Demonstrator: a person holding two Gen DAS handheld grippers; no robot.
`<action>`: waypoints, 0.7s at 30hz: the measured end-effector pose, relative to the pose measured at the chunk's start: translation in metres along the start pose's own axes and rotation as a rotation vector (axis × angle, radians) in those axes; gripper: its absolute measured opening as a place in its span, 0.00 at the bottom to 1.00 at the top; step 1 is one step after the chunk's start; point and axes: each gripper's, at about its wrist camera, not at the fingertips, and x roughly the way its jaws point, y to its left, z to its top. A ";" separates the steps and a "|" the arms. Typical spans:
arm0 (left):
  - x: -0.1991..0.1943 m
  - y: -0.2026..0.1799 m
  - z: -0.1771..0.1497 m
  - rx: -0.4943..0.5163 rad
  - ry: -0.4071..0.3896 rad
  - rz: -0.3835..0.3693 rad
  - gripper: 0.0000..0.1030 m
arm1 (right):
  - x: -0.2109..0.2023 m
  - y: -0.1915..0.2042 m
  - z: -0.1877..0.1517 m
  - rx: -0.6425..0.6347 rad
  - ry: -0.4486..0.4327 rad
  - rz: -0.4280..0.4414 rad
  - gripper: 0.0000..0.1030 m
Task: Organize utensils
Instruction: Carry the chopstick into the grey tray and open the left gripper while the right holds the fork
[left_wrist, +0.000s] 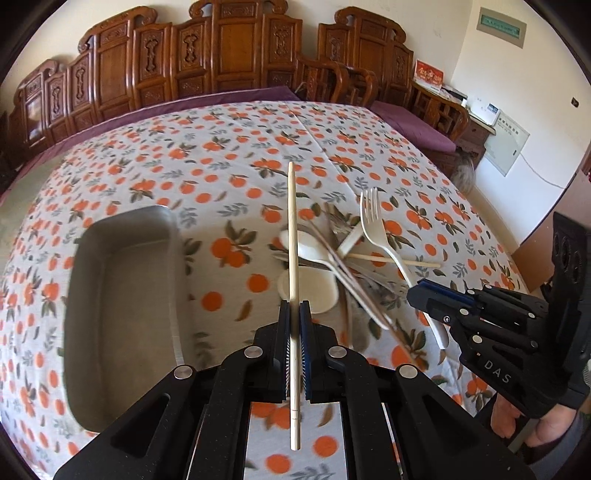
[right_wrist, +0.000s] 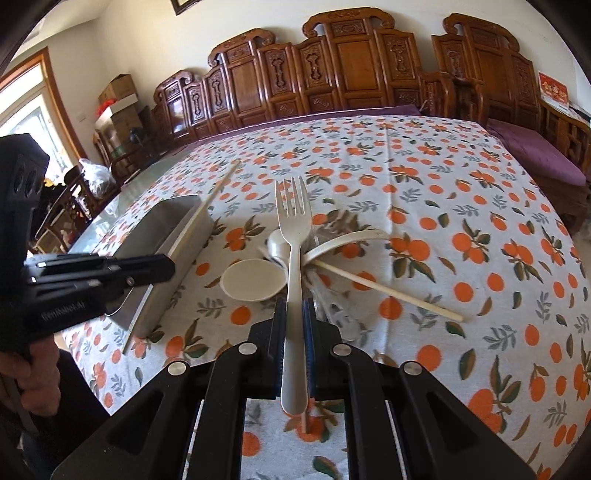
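Note:
My left gripper is shut on a wooden chopstick that points straight ahead, held above the table to the right of the metal tray. My right gripper is shut on a cream plastic fork, tines forward, above the utensil pile. The pile holds cream spoons, another chopstick and several metal utensils. The right gripper also shows in the left wrist view, and the left gripper in the right wrist view, with its chopstick over the tray.
The table carries an orange-print tablecloth. Carved wooden chairs line the far side, with purple cushions at the right. Boxes stand by the window at the left.

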 end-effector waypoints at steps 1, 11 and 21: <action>-0.004 0.005 0.000 0.002 -0.007 0.006 0.04 | 0.002 0.003 0.000 -0.006 0.004 0.000 0.11; -0.021 0.059 -0.001 -0.015 -0.024 0.033 0.04 | 0.010 0.022 0.005 -0.033 -0.014 -0.014 0.11; -0.014 0.113 -0.011 -0.086 -0.013 0.077 0.04 | 0.019 0.023 0.005 -0.028 -0.004 -0.030 0.11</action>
